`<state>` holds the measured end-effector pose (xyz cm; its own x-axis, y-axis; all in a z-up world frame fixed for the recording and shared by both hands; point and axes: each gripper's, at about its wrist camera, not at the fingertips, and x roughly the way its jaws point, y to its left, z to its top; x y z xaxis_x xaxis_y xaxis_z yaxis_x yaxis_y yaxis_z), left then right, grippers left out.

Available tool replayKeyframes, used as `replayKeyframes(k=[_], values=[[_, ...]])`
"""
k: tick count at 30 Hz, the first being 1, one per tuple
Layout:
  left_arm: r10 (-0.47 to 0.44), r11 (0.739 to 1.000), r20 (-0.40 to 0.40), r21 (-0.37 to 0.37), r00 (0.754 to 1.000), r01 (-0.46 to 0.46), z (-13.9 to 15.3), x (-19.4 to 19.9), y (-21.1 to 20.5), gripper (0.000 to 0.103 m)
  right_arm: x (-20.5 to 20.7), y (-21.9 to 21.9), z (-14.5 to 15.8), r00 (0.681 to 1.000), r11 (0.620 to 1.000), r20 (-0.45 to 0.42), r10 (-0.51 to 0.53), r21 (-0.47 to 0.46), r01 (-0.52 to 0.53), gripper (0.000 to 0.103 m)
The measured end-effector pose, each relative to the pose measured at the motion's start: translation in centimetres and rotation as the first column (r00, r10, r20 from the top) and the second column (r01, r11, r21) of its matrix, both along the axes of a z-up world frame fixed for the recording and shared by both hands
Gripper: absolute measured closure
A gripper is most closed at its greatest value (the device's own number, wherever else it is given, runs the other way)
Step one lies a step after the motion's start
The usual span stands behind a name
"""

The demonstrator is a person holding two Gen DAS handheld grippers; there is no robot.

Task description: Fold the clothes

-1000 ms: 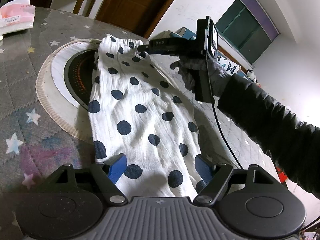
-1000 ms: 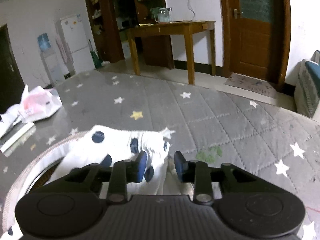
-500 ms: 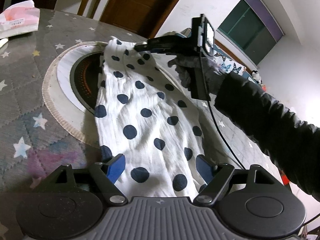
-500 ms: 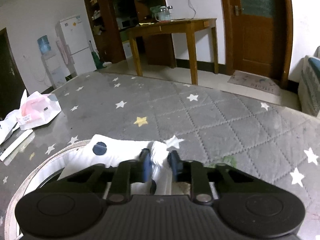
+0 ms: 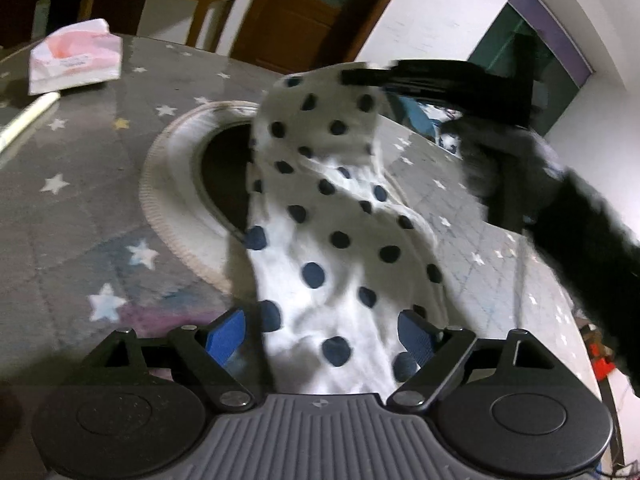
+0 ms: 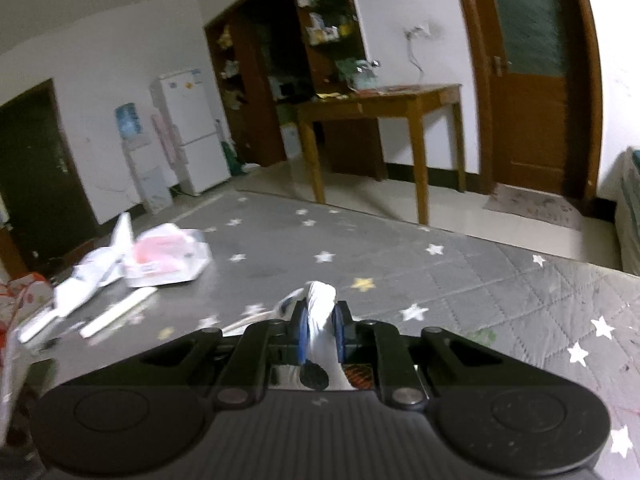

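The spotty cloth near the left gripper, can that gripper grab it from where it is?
Probably yes. The left gripper has its jaws opening, and the near end of the spotty cloth already lies between them with nothing in the way. The right gripper pinches the far end.

My left wrist camera looks down close over the spotted garment [image 5: 340, 216] toward my right tool [image 5: 352, 77]. My right wrist camera faces across the bench [image 6: 500, 296] into the room. Both share that garment.
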<state>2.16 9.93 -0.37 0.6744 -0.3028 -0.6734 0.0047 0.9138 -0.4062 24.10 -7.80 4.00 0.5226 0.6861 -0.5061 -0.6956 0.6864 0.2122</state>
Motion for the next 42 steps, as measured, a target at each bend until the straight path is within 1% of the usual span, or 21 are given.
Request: replayKeyframes(k=[5, 8, 12, 16, 20, 23, 27, 30, 33, 34, 35, 36, 38, 40, 41, 42], values=[[0.064, 0.998, 0.003, 0.015, 0.998, -0.064, 0.1, -1.5, 1.7, 0.017, -5.9, -1.7, 2.2, 0.999, 0.998, -0.001, 0.051, 0.033, -0.051, 0.091], [0.110, 0.994, 0.010, 0.013, 0.994, -0.110, 0.2, -2.6, 2.7, 0.017, -9.5, -2.5, 3.0, 0.996, 0.996, -0.017, 0.089, 0.031, -0.089, 0.091], [0.162, 0.987, 0.022, 0.004, 0.987, -0.162, 0.7, -4.3, 3.9, 0.017, -14.7, -3.2, 3.3, 0.987, 0.988, -0.033, 0.154, 0.022, -0.154, 0.091], [0.201, 0.980, 0.042, 0.007, 0.979, -0.201, 1.3, -6.0, 4.7, 0.017, -19.1, -4.2, 3.4, 0.977, 0.977, -0.040, 0.209, 0.043, -0.207, 0.091], [0.221, 0.975, 0.062, 0.000, 0.973, -0.221, 1.9, -7.1, 5.0, 0.017, -23.0, -6.1, 3.9, 0.966, 0.962, -0.021, 0.258, 0.095, -0.254, 0.091], [0.230, 0.973, 0.080, 0.000, 0.970, -0.231, 2.4, -7.7, 5.0, 0.017, -26.4, -7.7, 4.3, 0.942, 0.936, 0.027, 0.333, 0.108, -0.334, 0.091], [0.235, 0.972, 0.102, -0.001, 0.967, -0.236, 2.9, -8.4, 4.7, 0.017, -30.2, -9.2, 3.6, 0.903, 0.903, 0.064, 0.425, 0.043, -0.428, 0.091], [0.226, 0.974, 0.111, -0.008, 0.968, -0.227, 3.1, -8.7, 4.4, 0.017, -32.1, -9.9, 2.7, 0.877, 0.882, 0.090, 0.471, -0.037, -0.470, 0.090], [0.208, 0.978, 0.117, -0.008, 0.971, -0.208, 3.3, -8.8, 3.8, 0.017, -33.5, -10.2, 1.3, 0.856, 0.858, 0.079, 0.511, -0.111, -0.502, 0.089], [0.200, 0.980, 0.120, -0.008, 0.972, -0.201, 3.4, -8.9, 3.6, 0.017, -33.9, -10.3, 0.8, 0.850, 0.850, 0.074, 0.521, -0.132, -0.509, 0.087], [0.194, 0.981, 0.123, -0.009, 0.973, -0.194, 3.6, -9.0, 3.4, 0.017, -34.4, -10.3, 0.3, 0.845, 0.843, 0.070, 0.530, -0.153, -0.515, 0.084], [0.186, 0.982, 0.129, -0.010, 0.974, -0.186, 3.8, -9.0, 3.2, 0.017, -34.8, -10.4, -0.1, 0.841, 0.836, 0.062, 0.537, -0.169, -0.522, 0.083], [0.171, 0.985, 0.142, -0.011, 0.975, -0.171, 4.2, -9.2, 2.8, 0.017, -35.3, -10.6, -0.5, 0.830, 0.820, 0.033, 0.556, -0.184, -0.542, 0.078], [0.158, 0.987, 0.155, -0.013, 0.975, -0.158, 4.5, -9.4, 2.4, 0.016, -35.6, -10.7, -0.7, 0.821, 0.809, 0.011, 0.570, -0.180, -0.559, 0.078], [0.153, 0.988, 0.163, -0.015, 0.975, -0.153, 4.8, -9.5, 2.3, 0.015, -35.7, -10.7, -0.7, 0.819, 0.807, 0.005, 0.573, -0.174, -0.564, 0.078], [0.150, 0.989, 0.170, -0.017, 0.974, -0.149, 5.0, -9.6, 2.1, 0.014, -35.7, -10.7, -0.6, 0.824, 0.812, 0.005, 0.567, -0.170, -0.558, 0.078]])
